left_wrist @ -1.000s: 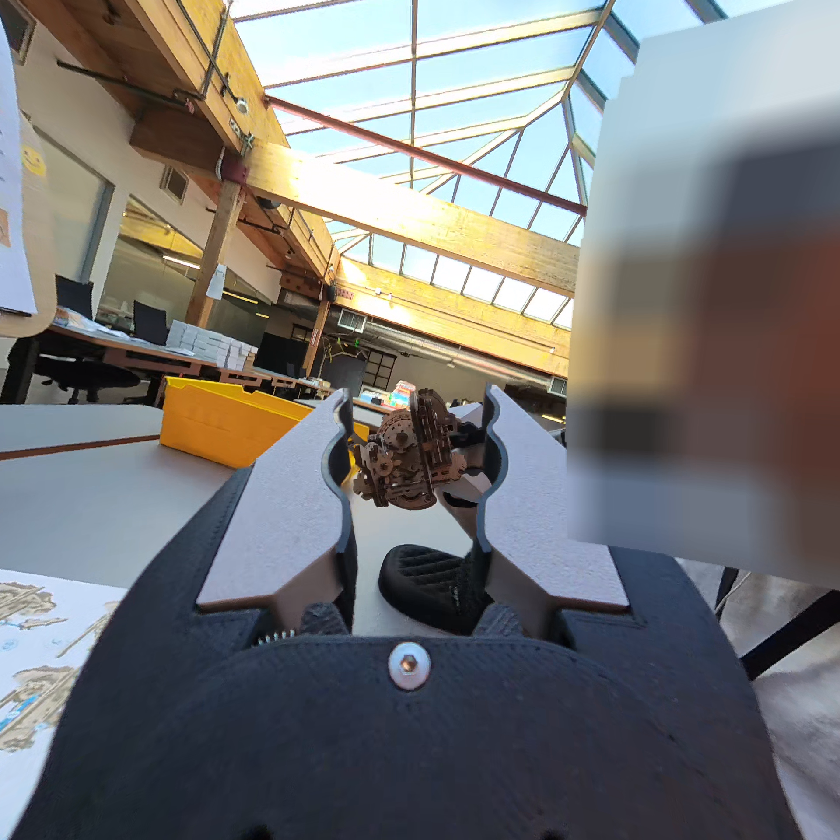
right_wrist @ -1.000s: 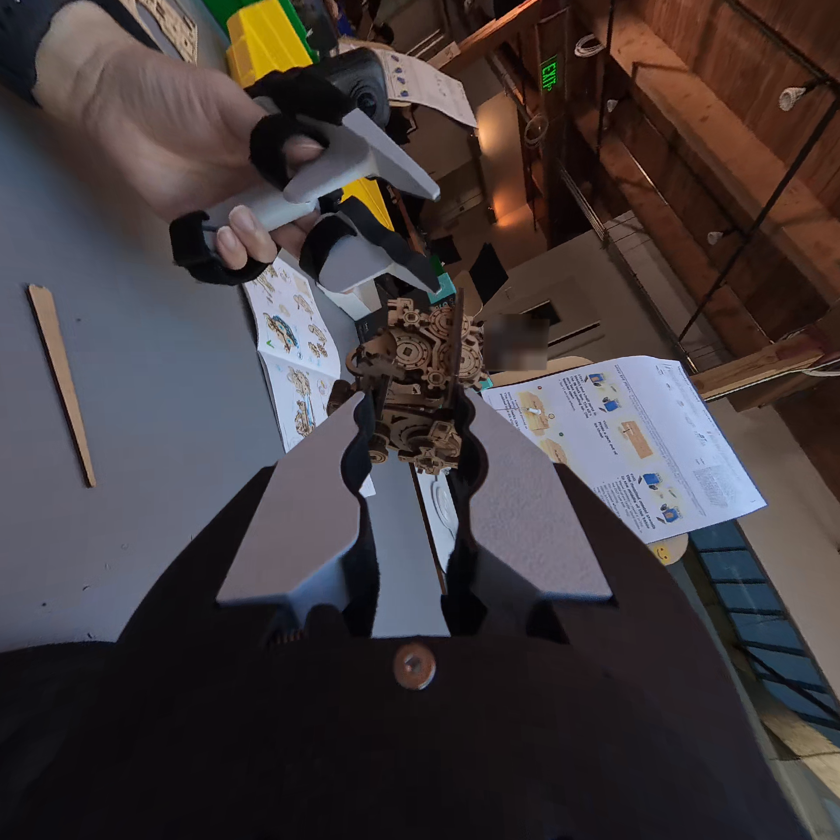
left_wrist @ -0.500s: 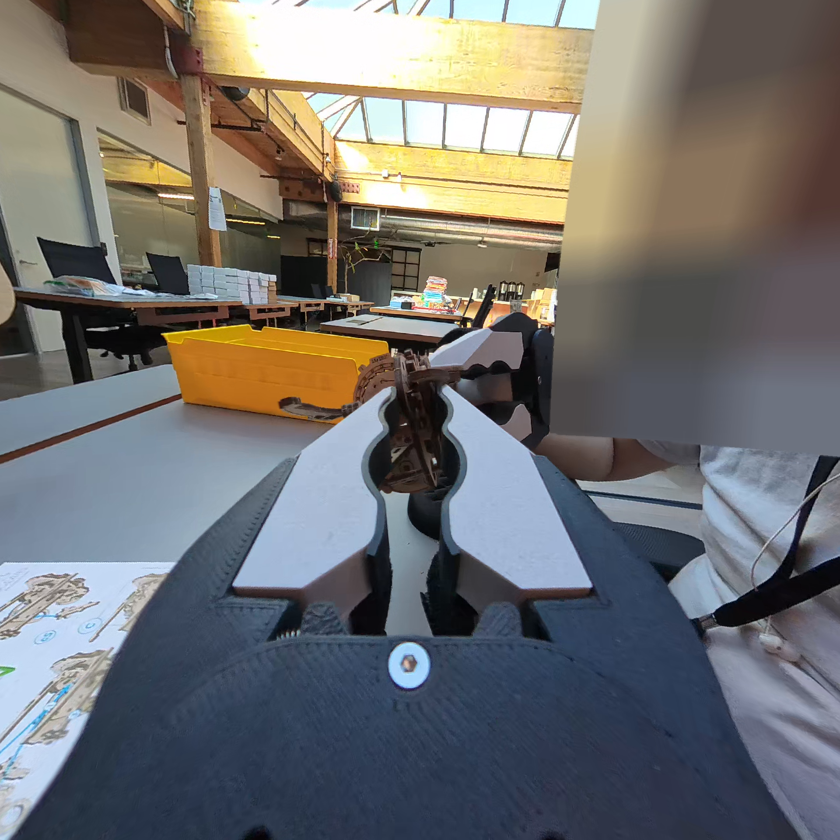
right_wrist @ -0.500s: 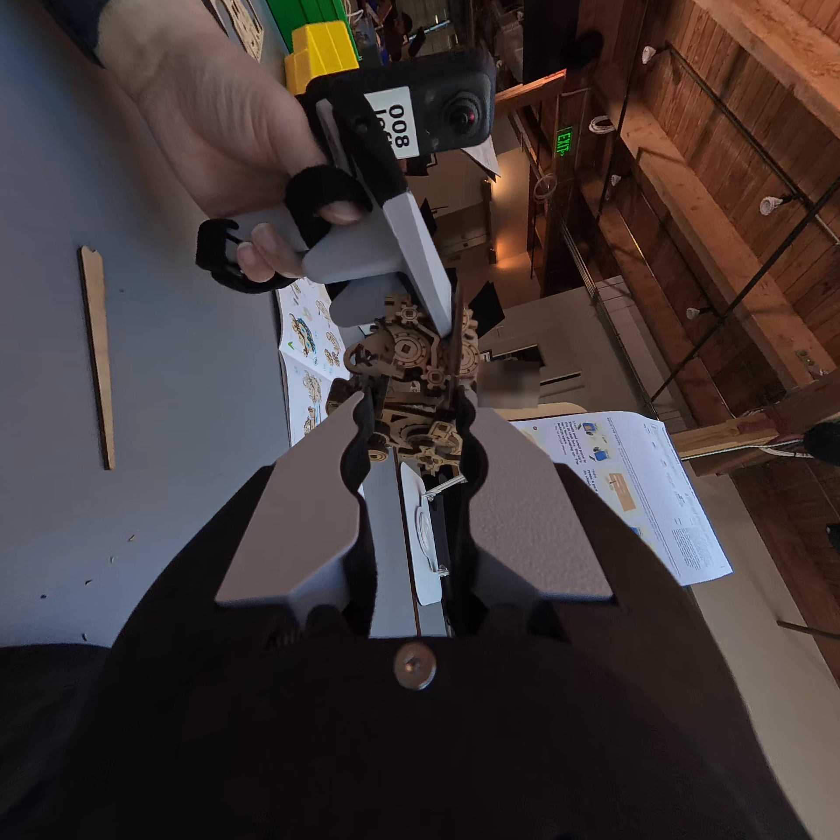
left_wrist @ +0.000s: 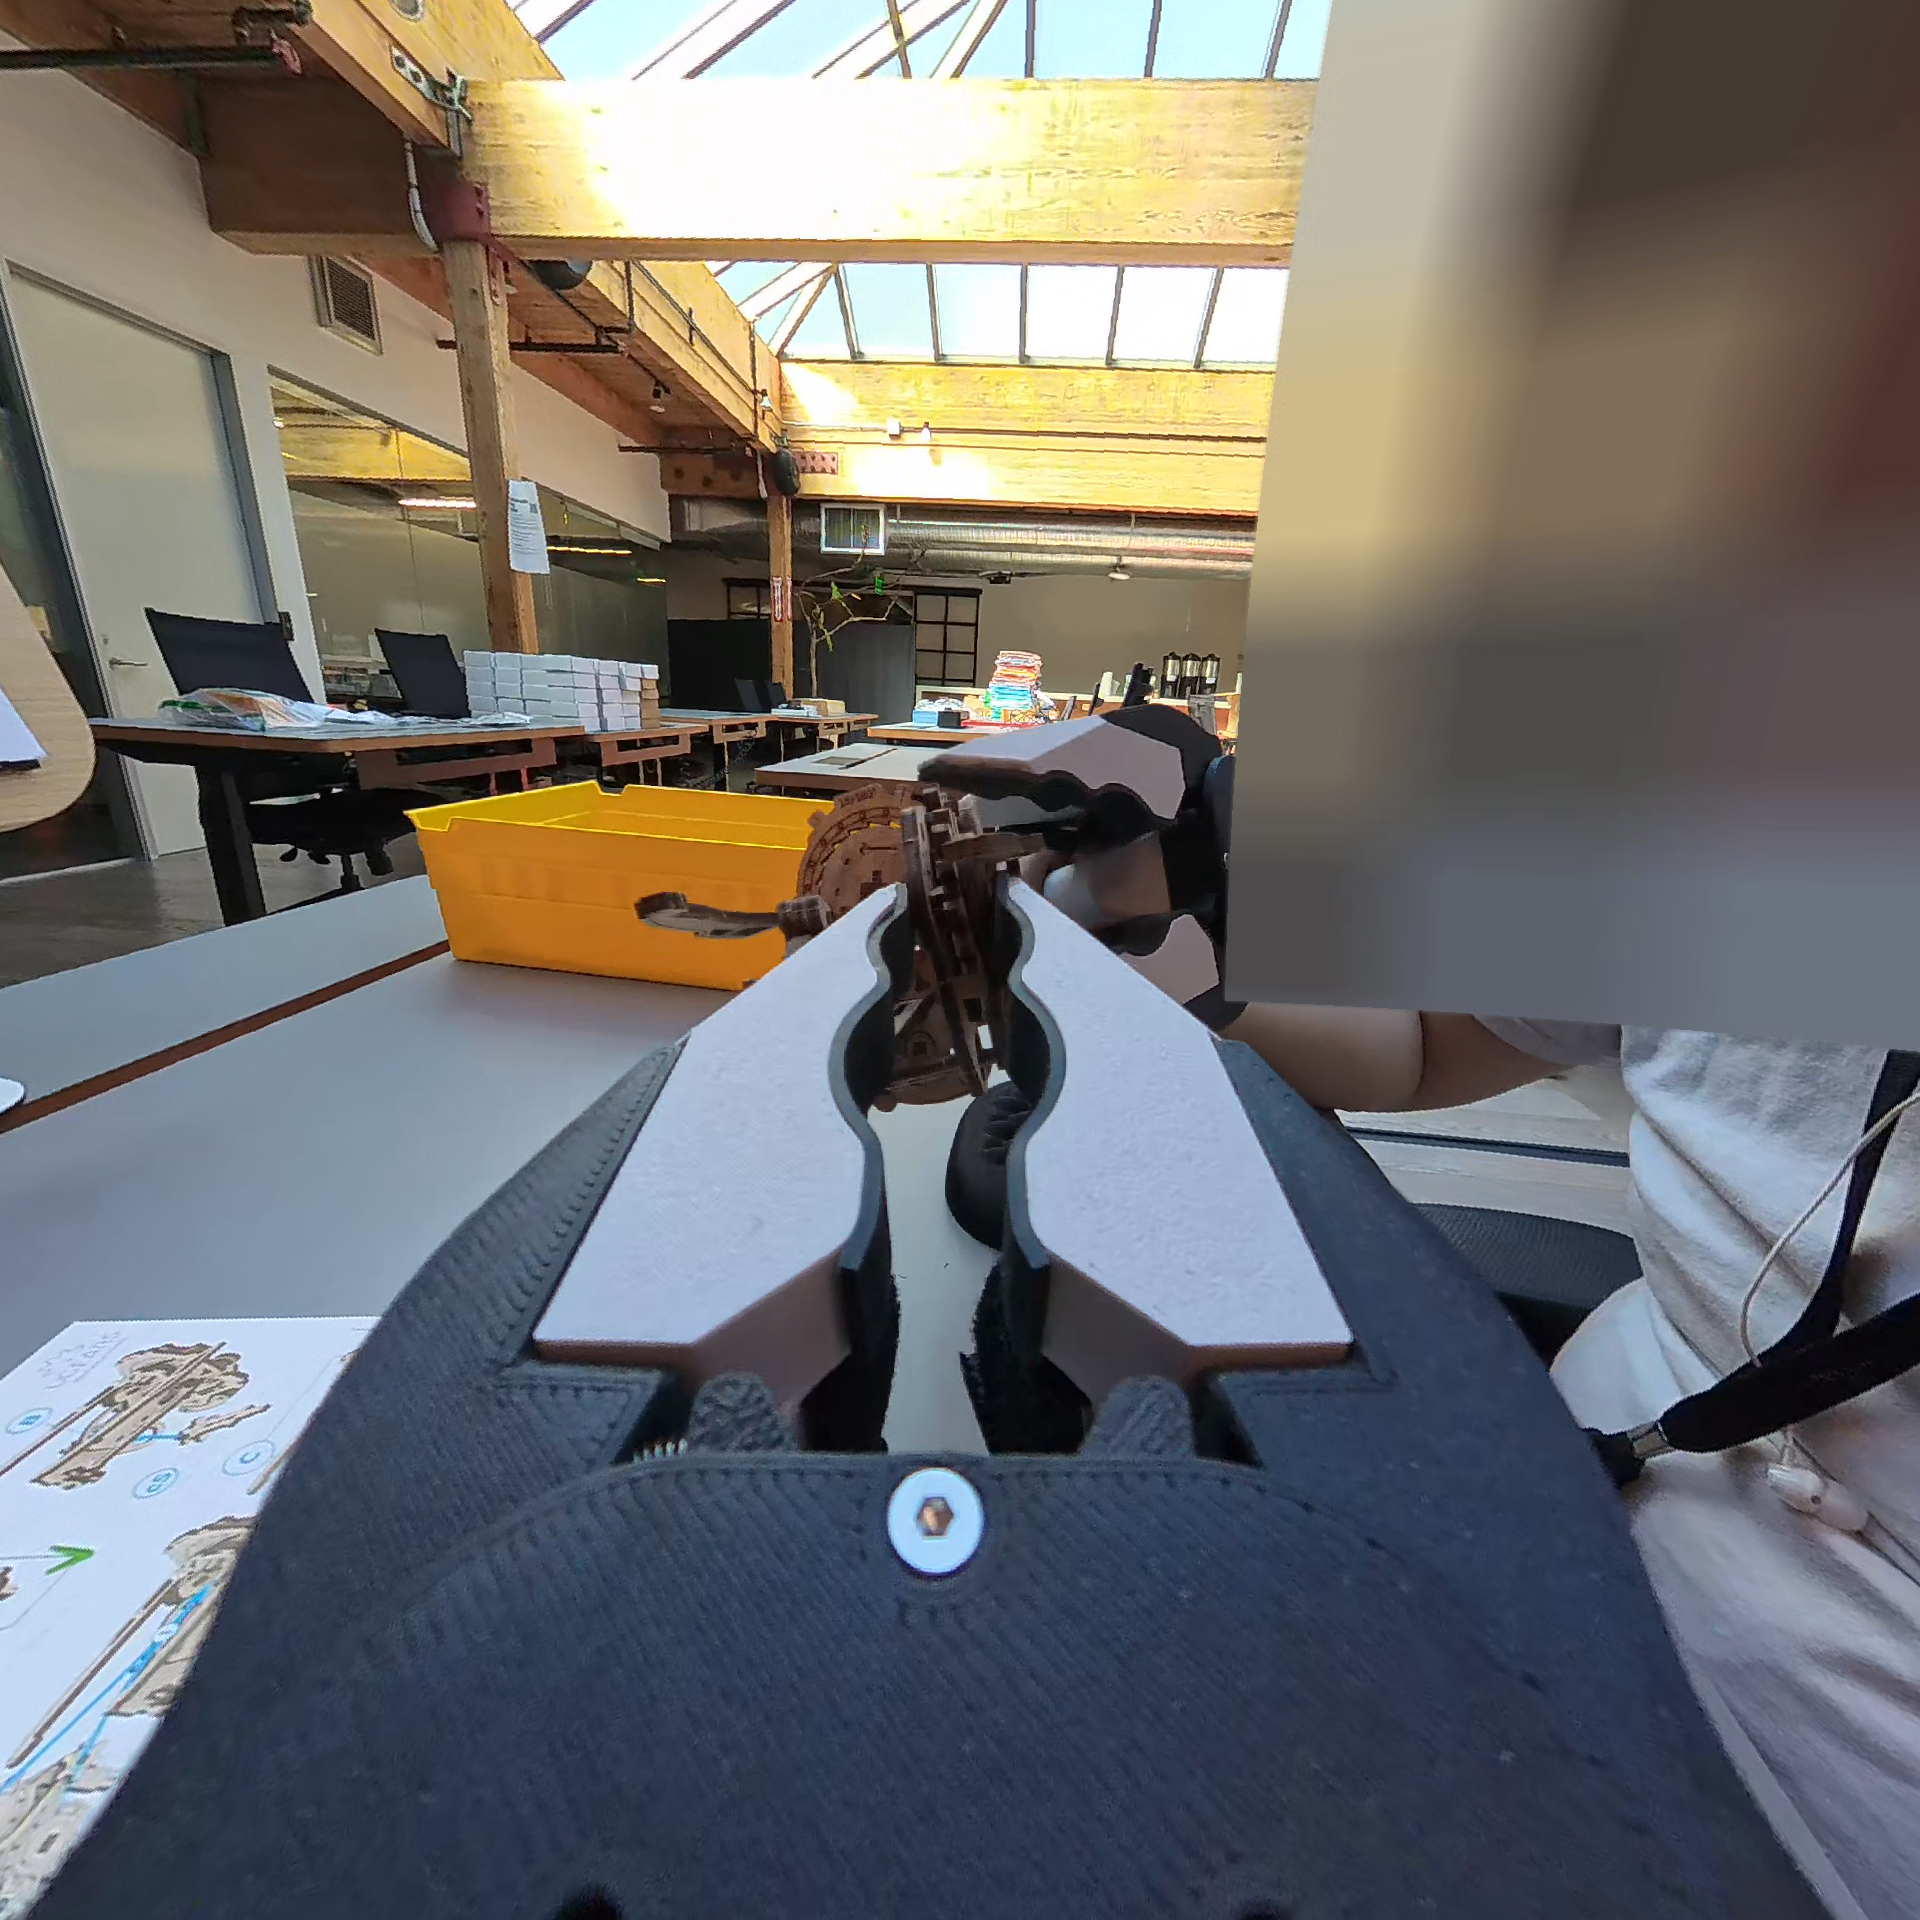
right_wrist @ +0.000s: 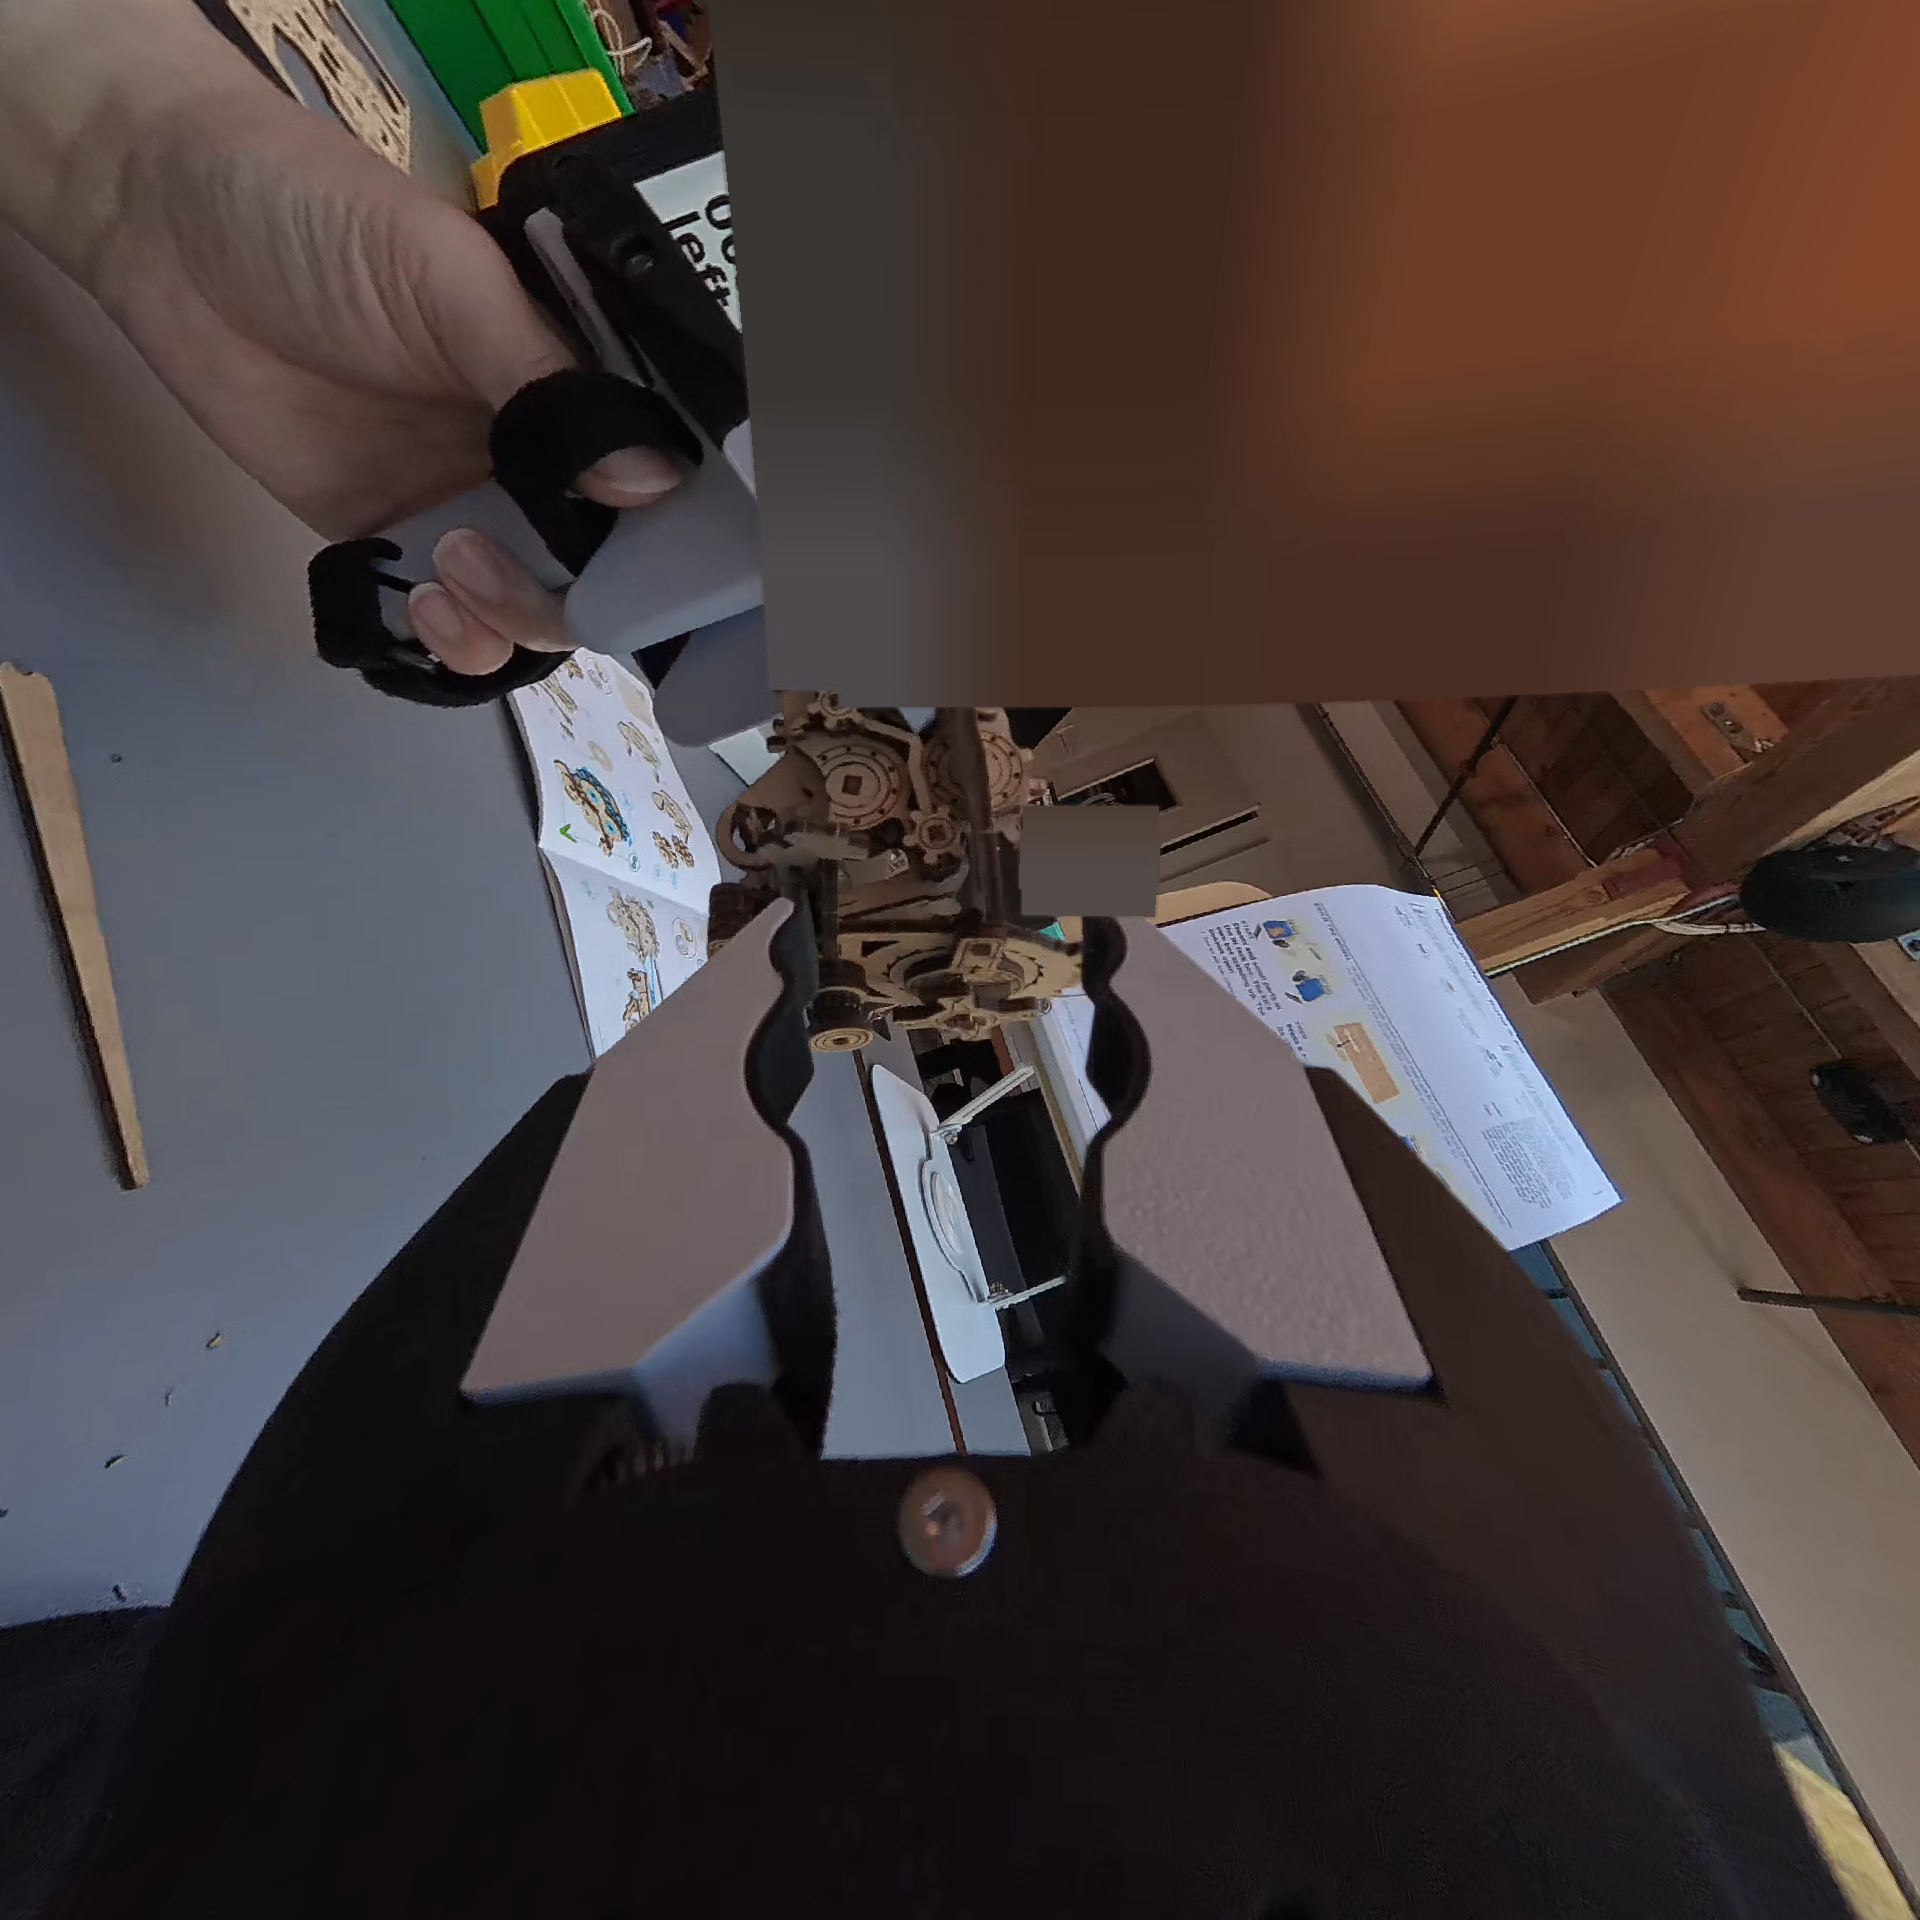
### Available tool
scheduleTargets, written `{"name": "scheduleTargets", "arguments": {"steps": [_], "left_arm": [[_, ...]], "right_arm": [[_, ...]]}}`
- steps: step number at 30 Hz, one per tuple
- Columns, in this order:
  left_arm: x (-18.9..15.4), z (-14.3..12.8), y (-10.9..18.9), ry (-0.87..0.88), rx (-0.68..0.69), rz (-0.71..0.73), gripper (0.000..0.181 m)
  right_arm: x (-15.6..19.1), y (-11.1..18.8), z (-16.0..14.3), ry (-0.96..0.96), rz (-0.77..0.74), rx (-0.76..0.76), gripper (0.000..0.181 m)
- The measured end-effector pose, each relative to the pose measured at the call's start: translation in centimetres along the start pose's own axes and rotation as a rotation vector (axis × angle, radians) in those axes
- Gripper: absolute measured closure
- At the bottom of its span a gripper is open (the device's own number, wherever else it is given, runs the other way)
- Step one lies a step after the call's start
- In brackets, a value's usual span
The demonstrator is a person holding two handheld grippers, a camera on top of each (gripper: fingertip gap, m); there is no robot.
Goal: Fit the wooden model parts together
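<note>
In the left wrist view the left gripper [left_wrist: 951,914] sits at the centre of the frame with its two fingers clenched on the wooden model [left_wrist: 935,935], a cluster of gears and plates held up above the grey table [left_wrist: 312,1091]. A thin wooden arm of the model sticks out to the left, in front of the yellow bin [left_wrist: 603,883] that stands on the table in the middle left of the frame. Just right of the model, the right gripper [left_wrist: 1060,831] reaches in from the side. In the right wrist view the right gripper [right_wrist: 940,935] also grasps the wooden model [right_wrist: 894,883] between its fingertips at the centre of the frame. A hand [right_wrist: 260,343] in the upper left holds the left gripper, whose tips are hidden. An instruction sheet [right_wrist: 623,831] lies on the table left of the model, and a wooden strip [right_wrist: 73,914] lies at the left edge.
</note>
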State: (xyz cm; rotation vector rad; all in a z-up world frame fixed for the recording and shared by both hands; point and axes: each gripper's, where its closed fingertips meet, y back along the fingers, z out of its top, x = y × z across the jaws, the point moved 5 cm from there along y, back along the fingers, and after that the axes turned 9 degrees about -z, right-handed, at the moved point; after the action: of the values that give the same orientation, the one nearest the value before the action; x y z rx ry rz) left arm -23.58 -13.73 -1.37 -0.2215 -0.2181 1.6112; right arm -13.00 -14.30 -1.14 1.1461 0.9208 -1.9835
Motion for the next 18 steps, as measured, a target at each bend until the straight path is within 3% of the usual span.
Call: {"name": "scheduleTargets", "arguments": {"steps": [11, 18], "left_arm": [[0.11, -0.17, 0.09, 0.027, 0.003, -0.002, 0.17], [0.42, -0.29, 0.21, 0.089, -0.018, -0.007, 0.17]], "right_arm": [[0.13, -0.15, -0.28, 0.01, 0.008, 0.019, 0.131], [0.33, 0.03, -0.27, 0.024, 0.02, 0.011, 0.142]]}}
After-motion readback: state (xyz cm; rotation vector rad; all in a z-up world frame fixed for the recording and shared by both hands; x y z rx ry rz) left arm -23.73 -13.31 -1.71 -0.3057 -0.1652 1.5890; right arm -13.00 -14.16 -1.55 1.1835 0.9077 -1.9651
